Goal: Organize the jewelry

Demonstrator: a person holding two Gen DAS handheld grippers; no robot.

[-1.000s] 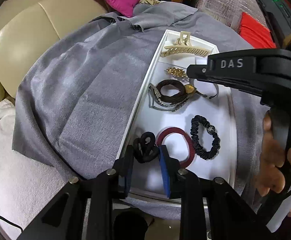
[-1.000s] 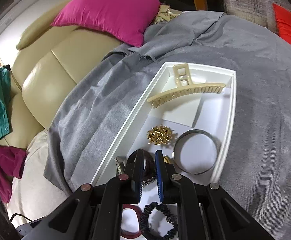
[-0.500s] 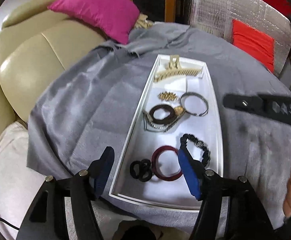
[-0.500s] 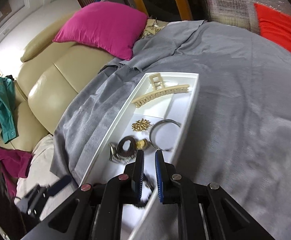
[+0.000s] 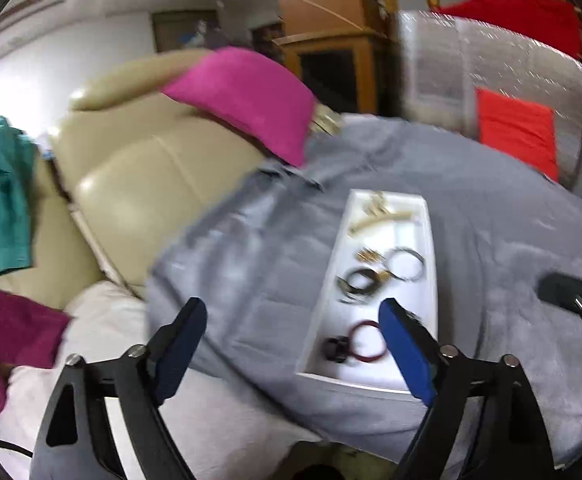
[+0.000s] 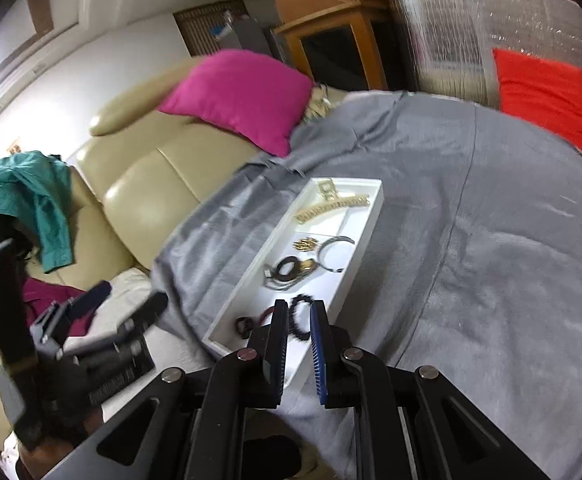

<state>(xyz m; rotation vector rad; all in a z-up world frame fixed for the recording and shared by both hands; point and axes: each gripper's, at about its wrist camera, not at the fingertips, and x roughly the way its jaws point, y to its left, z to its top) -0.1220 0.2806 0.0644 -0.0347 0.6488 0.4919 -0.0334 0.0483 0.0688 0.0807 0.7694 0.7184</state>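
Beige sofa (image 6: 151, 176) fills the left, w/ a pink cushion (image 6: 243, 96) on its back. Grey cloth (image 6: 471, 208) spreads over the rest, and the white tray (image 6: 247, 284) sits on it, long side running away from us. Inside the tray, far end to near: cream hair claw (image 6: 331, 202); then gold brooch (image 6: 306, 243) beside a silver bangle (image 6: 333, 254); then a dark watch-and-bracelet bundle (image 6: 289, 272). Near end holds a black beaded scrunchie (image 6: 301, 316), maroon ring (image 5: 367, 340) and a small black hair tie (image 5: 335, 349), all lying loose, nothing gripped. Left gripper (image 5: 291, 344) hangs above the tray's near-left corner, jaws just been opening, now wide and empty. Right gripper (image 6: 299, 344) hovers over the tray's near edge, jaws narrow, almost together, holding nothing. Left-wrist view is blurry.
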